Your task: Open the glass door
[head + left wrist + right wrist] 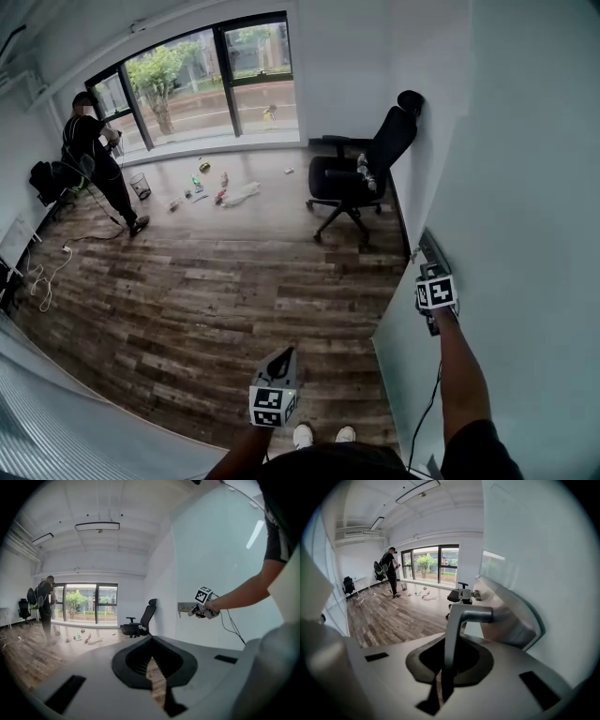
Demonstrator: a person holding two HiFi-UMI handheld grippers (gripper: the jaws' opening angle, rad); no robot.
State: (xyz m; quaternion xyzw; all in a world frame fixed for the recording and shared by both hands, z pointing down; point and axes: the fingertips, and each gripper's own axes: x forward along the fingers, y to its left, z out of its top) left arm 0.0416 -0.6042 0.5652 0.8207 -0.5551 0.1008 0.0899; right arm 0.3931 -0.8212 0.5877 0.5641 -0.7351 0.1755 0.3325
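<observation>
The frosted glass door [401,370] stands at my right, its edge toward the room. A metal lever handle [461,620] sits on a plate [513,620] on the door; the handle [429,249] also shows in the head view. My right gripper [446,670] is shut on this handle, whose grip runs down between the jaws. From the left gripper view, the right gripper [194,613] sits at the handle plate [184,606]. My left gripper [285,355] hangs low in front of me, away from the door, shut [154,674] with nothing held.
A black office chair [356,173] stands against the wall beyond the door. A person [94,159] stands by the big window [206,80] at the far left. Small litter [220,192] and a bin [140,186] lie near the window, cables [47,272] at the left.
</observation>
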